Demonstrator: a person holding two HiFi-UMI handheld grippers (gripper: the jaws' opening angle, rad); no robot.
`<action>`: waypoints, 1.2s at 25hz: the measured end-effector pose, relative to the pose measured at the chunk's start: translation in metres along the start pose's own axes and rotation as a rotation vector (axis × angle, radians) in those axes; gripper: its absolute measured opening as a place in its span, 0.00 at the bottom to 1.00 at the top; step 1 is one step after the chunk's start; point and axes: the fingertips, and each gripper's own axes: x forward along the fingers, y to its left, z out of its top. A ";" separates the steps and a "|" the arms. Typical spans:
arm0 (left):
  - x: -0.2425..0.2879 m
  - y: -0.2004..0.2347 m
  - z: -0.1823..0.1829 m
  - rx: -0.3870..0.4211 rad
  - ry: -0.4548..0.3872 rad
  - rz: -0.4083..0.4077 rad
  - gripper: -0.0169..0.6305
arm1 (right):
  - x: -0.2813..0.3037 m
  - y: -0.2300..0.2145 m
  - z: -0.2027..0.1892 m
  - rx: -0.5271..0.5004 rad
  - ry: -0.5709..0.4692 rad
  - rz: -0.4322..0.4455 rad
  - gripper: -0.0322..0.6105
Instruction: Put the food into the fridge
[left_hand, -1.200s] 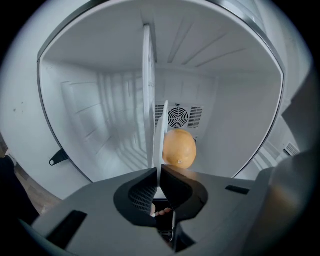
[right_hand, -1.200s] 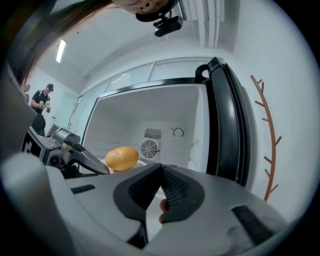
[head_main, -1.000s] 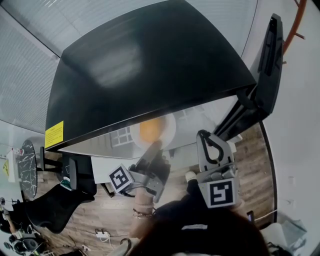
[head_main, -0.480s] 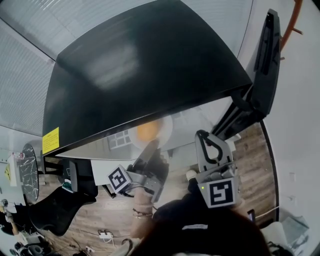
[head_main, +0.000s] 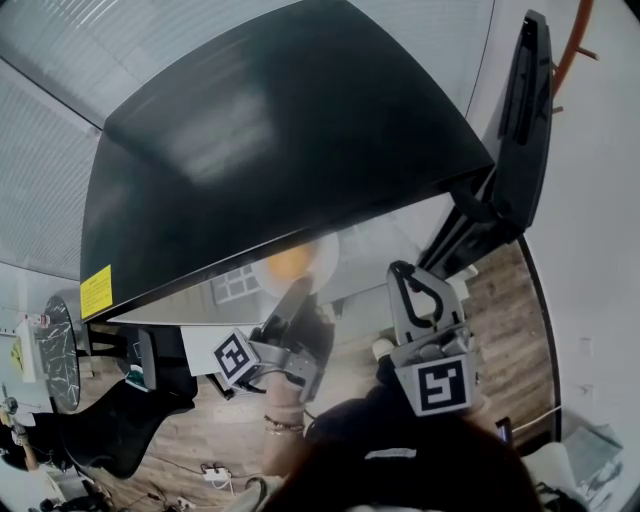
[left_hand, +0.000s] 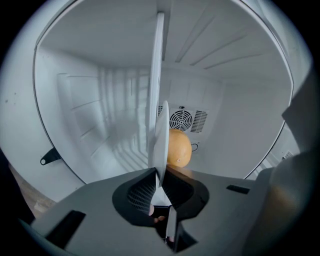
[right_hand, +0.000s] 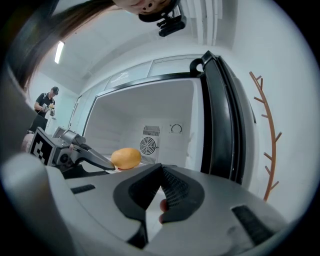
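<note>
A black fridge stands with its door swung open to the right. My left gripper is shut on the rim of a white plate and holds it inside the fridge's white interior. An orange-yellow rounded piece of food lies on the plate. In the left gripper view the plate shows edge-on between the jaws, the food just beyond. My right gripper hangs in front of the opening, jaws together, nothing in them. The right gripper view shows the food and the door.
A round fan vent sits on the fridge's back wall. Wooden floor lies below the door. A black chair stands at the lower left. A person stands far off at the left. An orange branched rack is right of the door.
The left gripper with the plate and food has edged slightly further under the fridge's top. The right gripper has hardly moved.
</note>
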 end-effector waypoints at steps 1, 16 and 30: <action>0.001 0.000 0.000 -0.001 0.001 -0.001 0.08 | 0.000 0.000 0.000 -0.002 0.000 0.000 0.04; 0.013 0.001 0.004 0.016 0.008 0.005 0.08 | 0.002 -0.005 -0.002 0.008 0.011 -0.002 0.04; 0.012 -0.001 0.003 0.045 0.003 0.000 0.08 | 0.003 0.001 -0.002 -0.001 0.013 0.032 0.04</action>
